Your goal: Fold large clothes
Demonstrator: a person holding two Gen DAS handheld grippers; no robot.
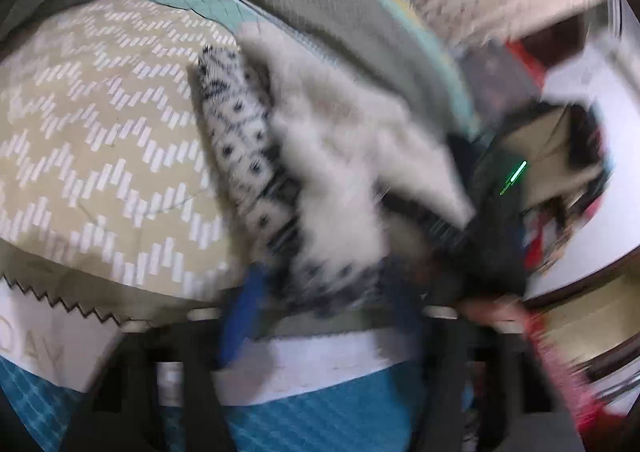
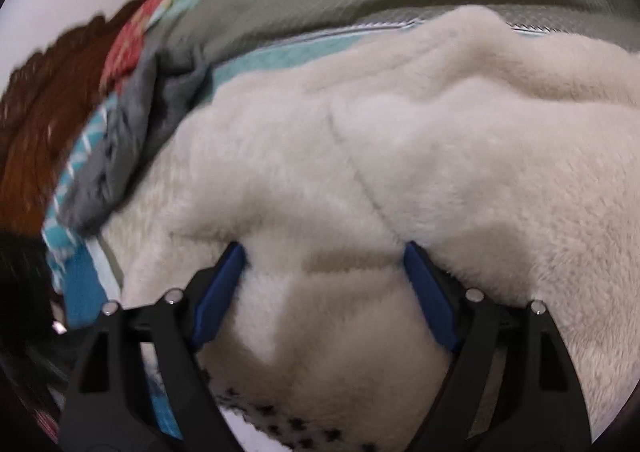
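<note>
Right wrist view: the right gripper (image 2: 324,252) points down with jaws wide apart around a fold of the fleece garment (image 2: 400,156), not pressing it. Left gripper (image 1: 320,292) is clenched on this garment's patterned edge above the bed cover (image 1: 100,156), which lies open beside the garment.

Chevron quilt (image 1: 100,140), grey cloth (image 2: 120,156), brown blanket (image 2: 36,132).

Only partly legible: large pale grey letters, seemingly "DAY", upside down on a white panel (image 1: 48,348), just below the zigzag edge of the beige chevron-patterned pillow (image 1: 100,156). Nothing else readable; too blurred.
</note>
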